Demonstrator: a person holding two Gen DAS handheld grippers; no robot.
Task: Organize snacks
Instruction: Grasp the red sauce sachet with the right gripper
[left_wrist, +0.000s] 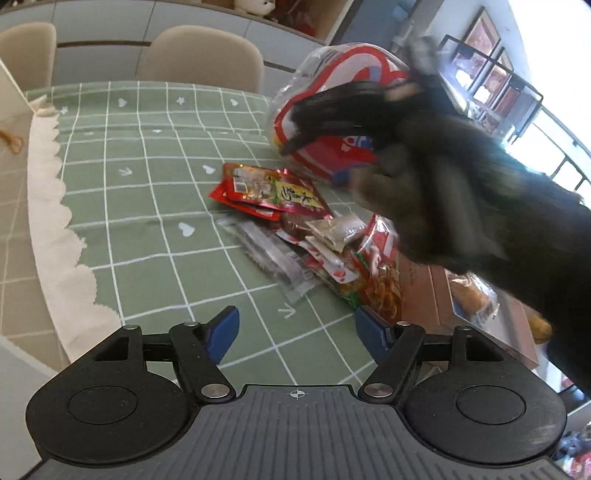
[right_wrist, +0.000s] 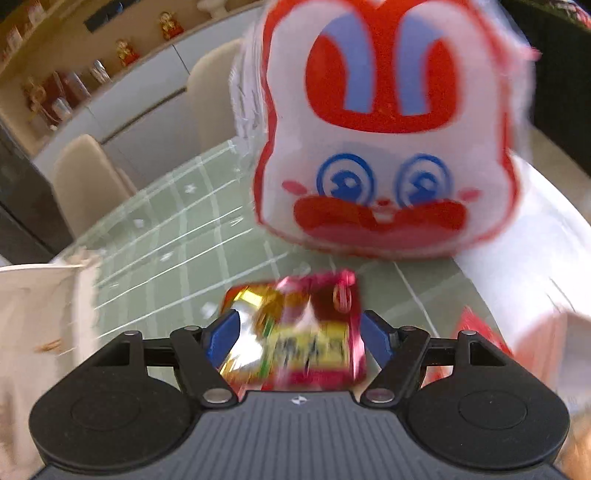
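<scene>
The surface (left_wrist: 147, 206) wears a green cloth with a white grid, small hearts and arrows, and a scalloped white edge on its left side. Two beige chairs (left_wrist: 201, 55) stand at the far side, in front of pale cabinets. A shelf (right_wrist: 74, 74) along the wall holds jars and small red-and-gold figures. At upper right in the left wrist view is a dark-framed window (left_wrist: 509, 85).

A pile of snacks (left_wrist: 295, 236) lies right of centre on the cloth. A red packet (left_wrist: 269, 192) sits at the pile's far-left end, its long axis running from upper left to lower right. A clear, silvery sachet (left_wrist: 269, 254) lies nearer, slanting the same way. Behind the pile is a bunny bag (left_wrist: 332, 110), red and white with blue; in the right wrist view its printed face is upright and fills the upper right, blurred by motion.

The left claw (left_wrist: 295, 332) hovers over bare cloth near the pile, its blue pads spread with nothing between them.

The right claw (right_wrist: 295, 339) has a shiny red-and-yellow pack (right_wrist: 299, 339) between its blue pads, which sit against the pack's two sides. The pack is above the cloth, just below the bunny bag, and points away from the camera; blur hides its print. In the left wrist view a dark gloved hand (left_wrist: 461, 192) crosses the right side in front of the bunny bag.

A brown box (left_wrist: 424, 291) sits beside the pile at right, with a bread bag (left_wrist: 474, 295) on it.
</scene>
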